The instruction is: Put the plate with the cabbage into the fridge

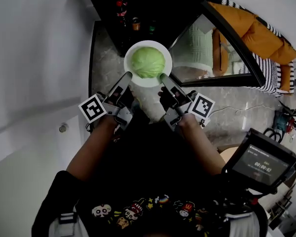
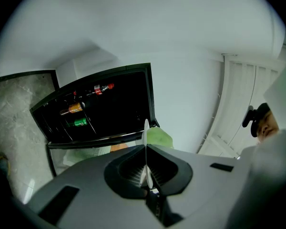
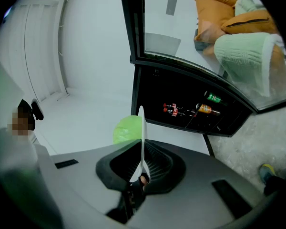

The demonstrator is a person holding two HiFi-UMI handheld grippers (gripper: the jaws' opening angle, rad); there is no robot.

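At four o'clock in the head view, the dark screen of the black boxy device (image 1: 260, 164) shows a white timer readout beginning 00:00; its last digits are unclear. Labels on the small bottles (image 1: 135, 23) inside the black fridge (image 1: 158, 4) at twelve o'clock are illegible.
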